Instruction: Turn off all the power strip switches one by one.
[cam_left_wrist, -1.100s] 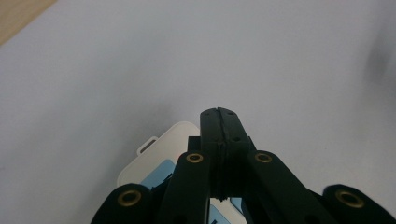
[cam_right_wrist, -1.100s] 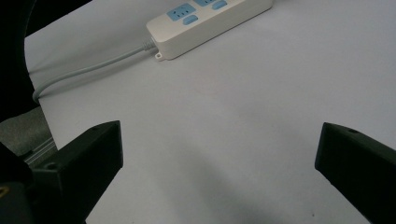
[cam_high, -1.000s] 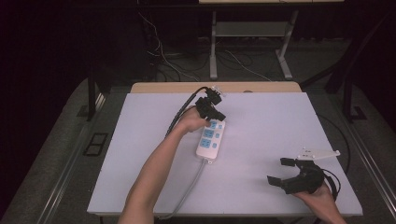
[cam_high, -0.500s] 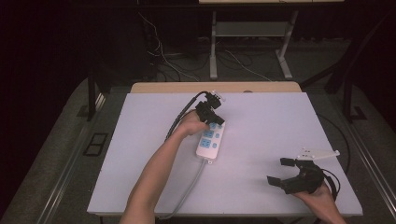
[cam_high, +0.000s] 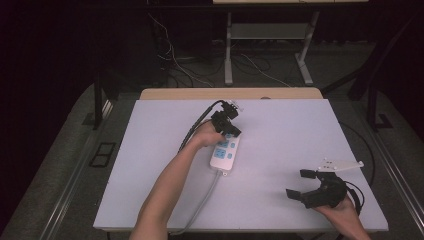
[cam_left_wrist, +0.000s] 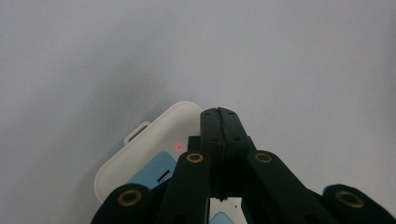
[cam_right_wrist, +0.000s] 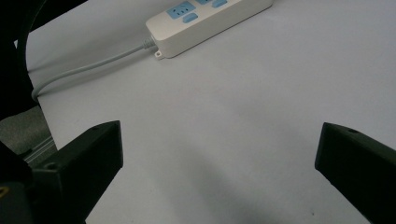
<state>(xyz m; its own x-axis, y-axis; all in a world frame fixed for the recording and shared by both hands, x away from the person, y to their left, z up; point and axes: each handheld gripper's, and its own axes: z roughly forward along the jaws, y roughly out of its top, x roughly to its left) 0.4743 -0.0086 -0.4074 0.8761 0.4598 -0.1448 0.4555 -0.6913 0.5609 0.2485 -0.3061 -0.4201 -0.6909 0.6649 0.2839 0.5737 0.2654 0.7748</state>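
Centrally, a white power strip (cam_high: 225, 151) is shown on the table (cam_high: 300, 135); no legible lettering.
Left gripper (cam_left_wrist: 219, 114): jaws pressed together over its far end. Right gripper (cam_high: 304, 186): spread, well apart.

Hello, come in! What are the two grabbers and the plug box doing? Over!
Left gripper shut, tips over power strip's far end. Right gripper open, empty, over bare table. Nothing in the way.

**Around the white surface**

We see a white surface (cam_high: 310, 135) with a wooden strip (cam_high: 230, 93) along its far edge. Beyond it, loose cables (cam_high: 200, 65) lie on the dark floor (cam_high: 60, 165) beside a metal table frame (cam_high: 270, 45).
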